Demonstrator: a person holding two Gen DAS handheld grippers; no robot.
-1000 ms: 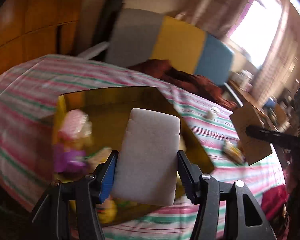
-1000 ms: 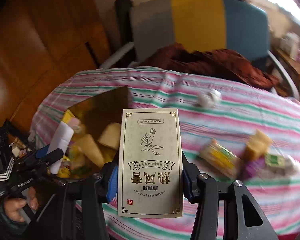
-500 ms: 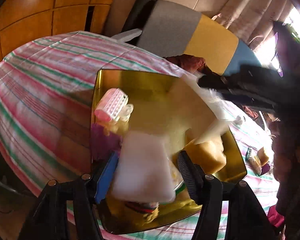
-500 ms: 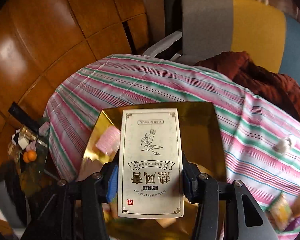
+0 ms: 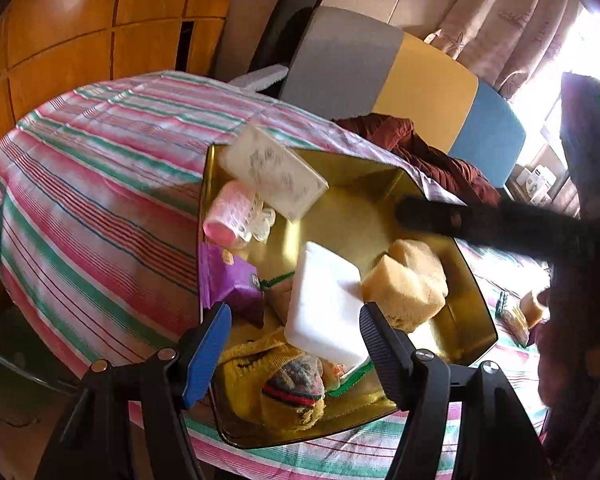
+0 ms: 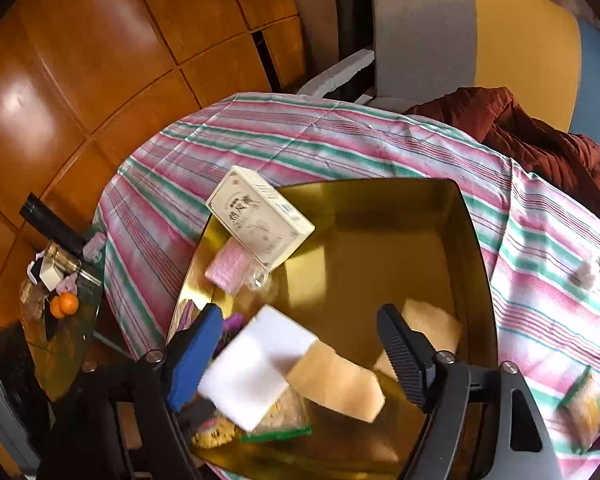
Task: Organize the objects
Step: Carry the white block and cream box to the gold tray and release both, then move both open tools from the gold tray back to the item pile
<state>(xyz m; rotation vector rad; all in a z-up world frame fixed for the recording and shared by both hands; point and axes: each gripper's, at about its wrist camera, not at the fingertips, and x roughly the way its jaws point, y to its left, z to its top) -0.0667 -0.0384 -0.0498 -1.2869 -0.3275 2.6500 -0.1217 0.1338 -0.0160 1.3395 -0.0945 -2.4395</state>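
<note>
Your left tool (image 5: 292,344) hangs over a gold tray (image 5: 476,300) on the striped table (image 5: 100,184), its jaws opening; the white foam block (image 5: 324,300) lies loose between them, on top of the items in the tray and touching a tan sponge (image 5: 408,280). Your right tool (image 6: 300,348) is also opening with nothing gripped. The cream printed box (image 6: 260,220) leans on the tray's far left rim, above a pink roller (image 6: 232,264).
</note>
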